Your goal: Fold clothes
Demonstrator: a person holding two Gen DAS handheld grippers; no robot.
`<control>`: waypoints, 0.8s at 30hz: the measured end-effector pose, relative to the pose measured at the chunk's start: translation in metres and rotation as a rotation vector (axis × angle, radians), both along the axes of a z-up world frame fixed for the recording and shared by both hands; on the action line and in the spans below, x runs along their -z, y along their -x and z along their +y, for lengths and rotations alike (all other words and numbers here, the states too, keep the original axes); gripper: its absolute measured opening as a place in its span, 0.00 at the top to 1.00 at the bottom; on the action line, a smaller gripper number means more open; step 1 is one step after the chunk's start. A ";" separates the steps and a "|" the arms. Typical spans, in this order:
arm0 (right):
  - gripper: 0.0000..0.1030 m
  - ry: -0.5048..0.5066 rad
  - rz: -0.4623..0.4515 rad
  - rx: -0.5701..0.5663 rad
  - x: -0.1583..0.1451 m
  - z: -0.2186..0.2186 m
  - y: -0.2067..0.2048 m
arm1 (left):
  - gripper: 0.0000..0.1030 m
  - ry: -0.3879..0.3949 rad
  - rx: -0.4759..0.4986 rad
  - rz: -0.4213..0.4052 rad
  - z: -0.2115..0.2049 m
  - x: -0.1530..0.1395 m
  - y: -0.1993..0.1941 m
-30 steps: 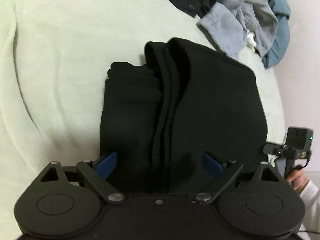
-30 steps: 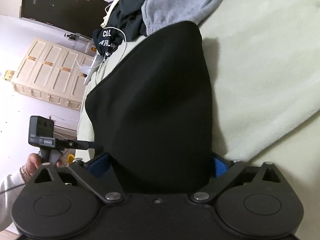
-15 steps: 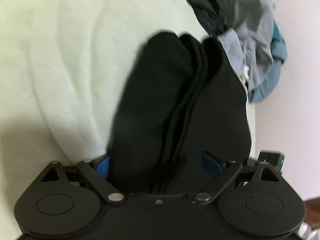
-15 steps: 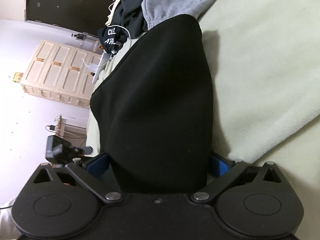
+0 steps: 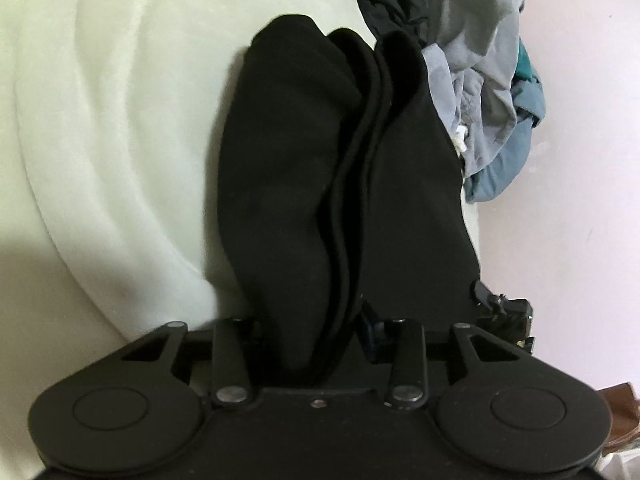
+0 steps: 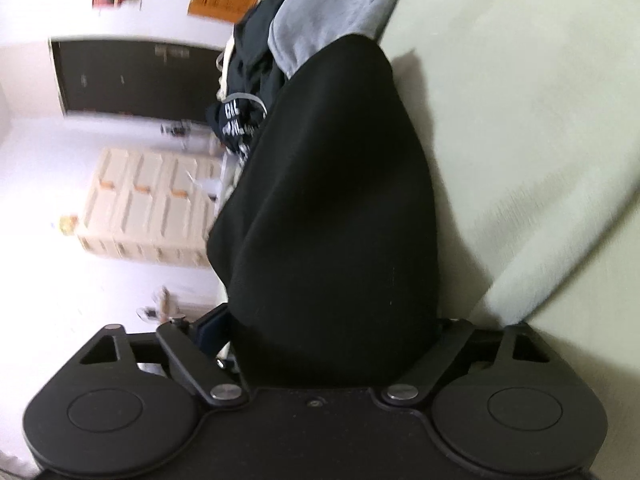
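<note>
Both grippers pinch the near edge of the black garment [image 5: 340,184]: left gripper [image 5: 316,328] bunches layers, right gripper [image 6: 332,332] grips wider; it stretches away toward the clothes pile [image 5: 480,60].

The right gripper [image 6: 324,332] has its fingers [image 6: 210,326] closed in on a folded black garment [image 6: 332,208], which extends away over the pale bed [image 6: 520,120]. A grey garment [image 6: 336,4] lies at its far end. A cream drawer unit [image 6: 148,208] stands beyond the bed's left edge.
</note>
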State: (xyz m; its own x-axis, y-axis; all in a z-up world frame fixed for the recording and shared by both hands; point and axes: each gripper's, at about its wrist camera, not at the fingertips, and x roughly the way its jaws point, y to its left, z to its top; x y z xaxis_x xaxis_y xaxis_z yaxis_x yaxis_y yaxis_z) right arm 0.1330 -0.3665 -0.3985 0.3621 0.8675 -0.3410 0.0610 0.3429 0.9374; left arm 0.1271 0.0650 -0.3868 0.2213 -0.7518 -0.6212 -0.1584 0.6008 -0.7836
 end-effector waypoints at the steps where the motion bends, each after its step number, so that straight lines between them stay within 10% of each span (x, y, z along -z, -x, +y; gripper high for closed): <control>1: 0.17 -0.010 0.004 0.022 0.003 0.000 0.003 | 0.62 0.003 0.002 0.005 -0.002 0.001 0.001; 14: 0.32 0.028 0.032 0.026 -0.002 0.011 -0.007 | 0.73 -0.061 -0.005 -0.015 -0.020 -0.006 -0.001; 24: 0.47 -0.002 -0.091 0.025 -0.031 0.008 0.015 | 0.78 -0.021 0.024 -0.189 -0.033 -0.060 0.004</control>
